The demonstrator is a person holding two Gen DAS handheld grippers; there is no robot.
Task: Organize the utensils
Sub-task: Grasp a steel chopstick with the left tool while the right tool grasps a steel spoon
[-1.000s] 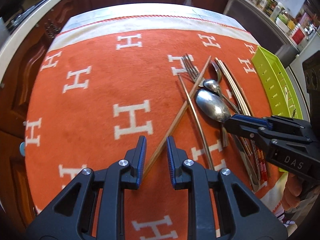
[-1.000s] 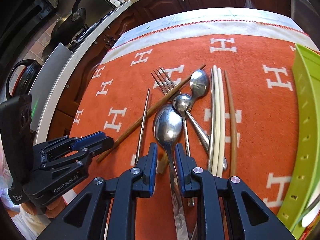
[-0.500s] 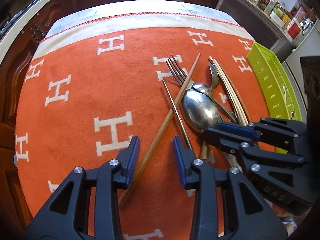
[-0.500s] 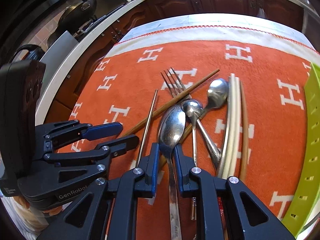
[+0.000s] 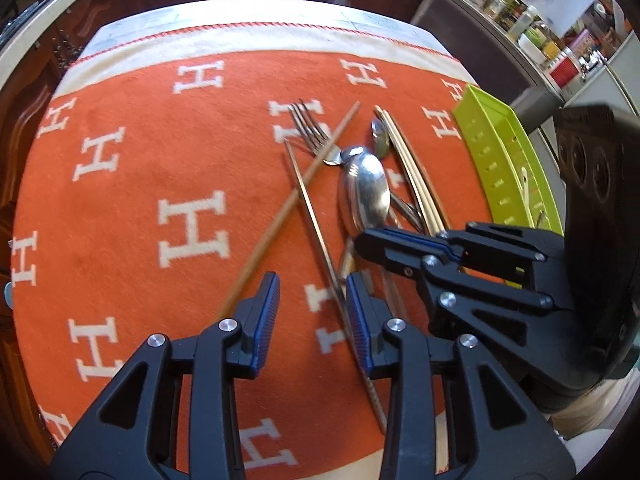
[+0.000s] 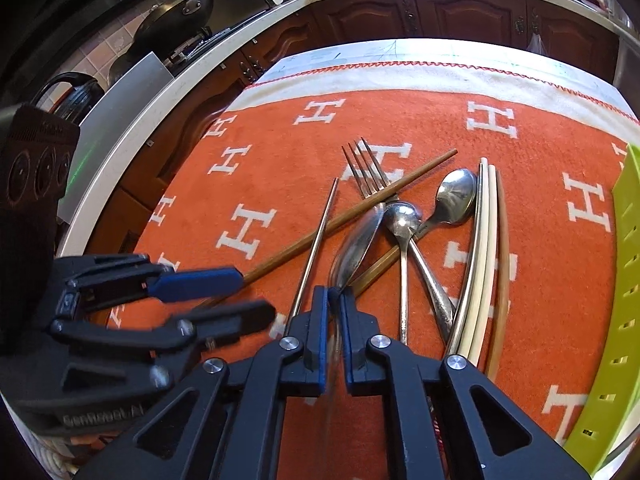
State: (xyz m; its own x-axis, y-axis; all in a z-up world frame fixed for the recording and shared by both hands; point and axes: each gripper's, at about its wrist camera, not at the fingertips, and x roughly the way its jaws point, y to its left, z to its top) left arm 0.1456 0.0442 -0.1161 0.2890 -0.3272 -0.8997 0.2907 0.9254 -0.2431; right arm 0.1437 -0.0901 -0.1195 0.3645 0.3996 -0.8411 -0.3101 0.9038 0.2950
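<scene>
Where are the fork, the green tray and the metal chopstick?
fork (image 6: 366, 170), right wrist view, on its tines.
green tray (image 5: 494, 148), left wrist view, on its slotted wall.
metal chopstick (image 6: 318, 236), right wrist view, mid-shaft.

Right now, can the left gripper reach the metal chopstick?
Probably yes. The left gripper is open, the metal chopstick already runs between its fingers, and nothing lies over it there.

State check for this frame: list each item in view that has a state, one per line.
Right gripper: shut on the large spoon's handle.
Large spoon: gripped, bowl tipped on edge in the right wrist view.
Left gripper: open over a metal chopstick, not pressing it.
Brown chopstick: lying across the fork.
Green tray: at the cloth's right edge, contents unclear.
</scene>
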